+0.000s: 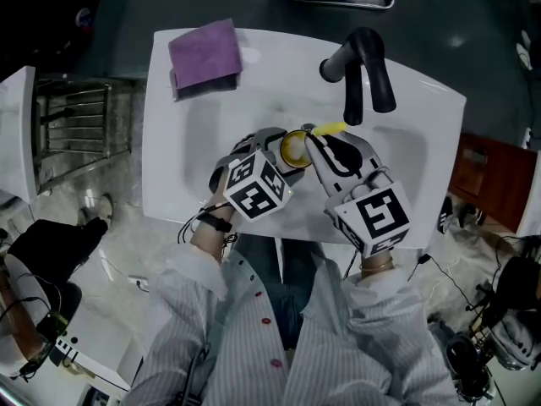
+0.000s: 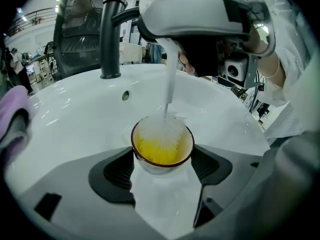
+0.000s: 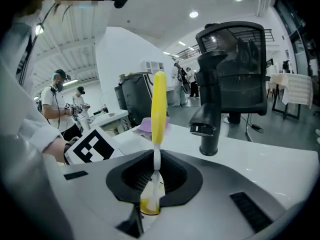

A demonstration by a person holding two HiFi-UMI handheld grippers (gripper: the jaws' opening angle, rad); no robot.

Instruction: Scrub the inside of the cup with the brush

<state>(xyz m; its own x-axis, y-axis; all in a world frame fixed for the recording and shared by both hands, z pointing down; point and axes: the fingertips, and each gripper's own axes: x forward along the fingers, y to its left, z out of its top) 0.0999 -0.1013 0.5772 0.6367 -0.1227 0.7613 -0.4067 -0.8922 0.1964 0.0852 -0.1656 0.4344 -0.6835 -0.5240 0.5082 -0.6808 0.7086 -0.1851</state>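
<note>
A small cup point(image 2: 162, 149) with a yellow inside and a dark rim sits between the jaws of my left gripper point(image 2: 162, 166), which is shut on it over the white sink basin point(image 2: 75, 119). The cup point(image 1: 293, 148) shows in the head view too, next to my left gripper point(image 1: 275, 155). A brush point(image 3: 158, 109) with a yellow handle and thin white stem is clamped in my right gripper point(image 3: 152, 181). Its white bristle head point(image 2: 162, 131) is down inside the cup. In the head view my right gripper point(image 1: 325, 155) sits just right of the cup.
A black tap point(image 1: 359, 66) stands at the back of the basin, its spout point(image 3: 207, 111) close to the brush. A purple cloth point(image 1: 205, 53) lies on the sink's back left corner. A metal rack point(image 1: 72, 125) is at the left.
</note>
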